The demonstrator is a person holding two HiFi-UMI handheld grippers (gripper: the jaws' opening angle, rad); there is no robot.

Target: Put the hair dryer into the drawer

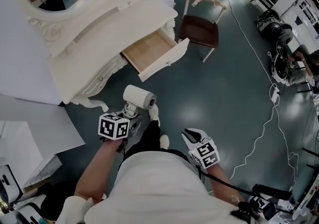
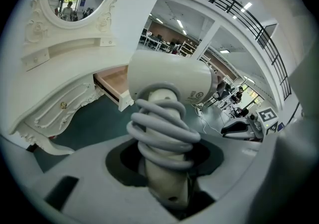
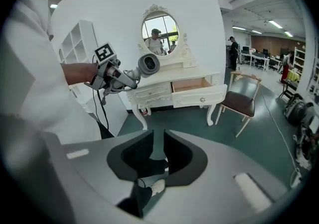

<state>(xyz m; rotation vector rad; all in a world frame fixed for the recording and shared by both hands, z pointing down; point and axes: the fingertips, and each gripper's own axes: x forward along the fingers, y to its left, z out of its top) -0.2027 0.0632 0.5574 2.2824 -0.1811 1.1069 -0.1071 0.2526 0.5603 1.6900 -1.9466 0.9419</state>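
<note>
The white hair dryer point(image 1: 140, 97) hangs over the dark floor in front of the white dressing table point(image 1: 84, 39). My left gripper point(image 1: 131, 114) is shut on its handle, which is wound with a grey cord point(image 2: 162, 128). In the left gripper view the dryer's barrel point(image 2: 172, 81) points across, with the open wooden drawer point(image 2: 110, 81) behind it. The drawer point(image 1: 152, 51) stands pulled out with nothing visible inside. My right gripper point(image 1: 191, 135) hangs lower right; its jaws stand a narrow gap apart with nothing between them. From the right gripper view I see the dryer point(image 3: 148, 64) and the drawer point(image 3: 197, 88).
A wooden chair point(image 1: 200, 29) with a dark seat stands right of the drawer. Cables point(image 1: 259, 138) trail over the floor at right, with bags and gear point(image 1: 279, 44) beyond. A white shelf unit point(image 3: 79, 49) stands left of the table. The oval mirror point(image 3: 160, 33) reflects a person.
</note>
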